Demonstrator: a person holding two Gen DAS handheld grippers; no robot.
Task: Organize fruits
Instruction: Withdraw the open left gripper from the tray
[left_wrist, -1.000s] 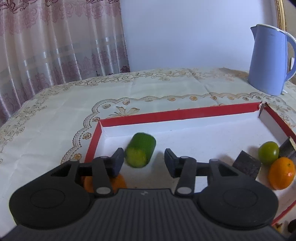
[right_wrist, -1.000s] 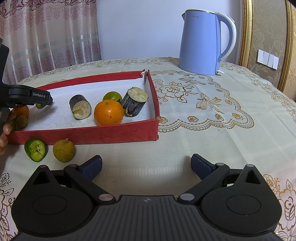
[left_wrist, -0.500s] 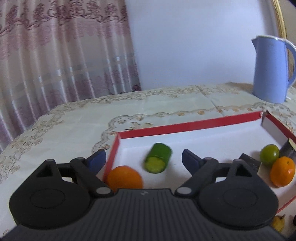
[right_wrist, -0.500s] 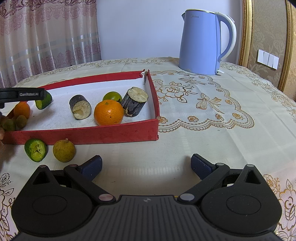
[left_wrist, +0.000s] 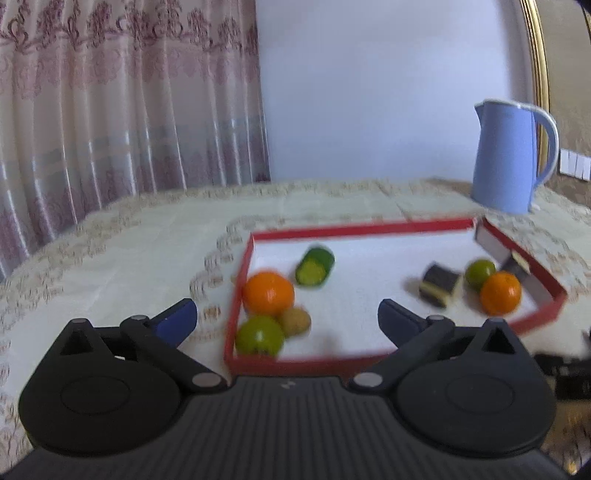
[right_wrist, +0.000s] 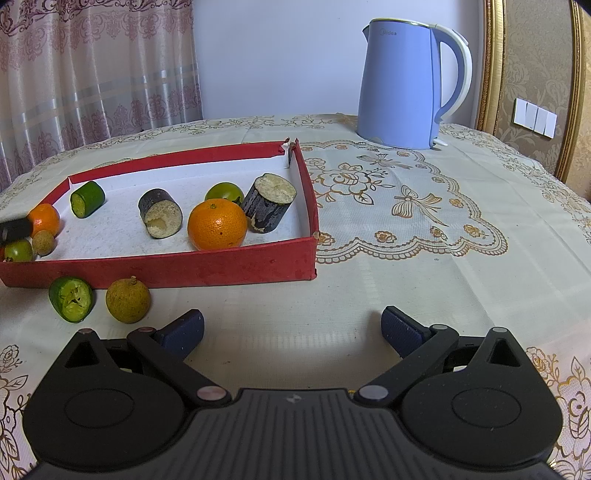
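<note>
Through the left wrist view, our left tongs (left_wrist: 286, 317) stand wide apart with nothing between them; they have just been opening, and the green piece (left_wrist: 314, 266) they held a second ago now lies free in the red tray (left_wrist: 369, 226), just beyond an orange (left_wrist: 268, 293). The view is blurred and the tray sits farther off than before, so we judge this drop finished and the hand pulling back. Through the right wrist view, our right tongs (right_wrist: 291, 332) are also apart and empty, poised over the counter (right_wrist: 406, 258), the same as a second ago. Two pieces are left outside the tray, touching its near wall: a cut green fruit (right_wrist: 71, 299) and a brown longan (right_wrist: 127, 300). We think the next move calls for reaching low to one of them, closing gently, then lifting it over the wall.
</note>
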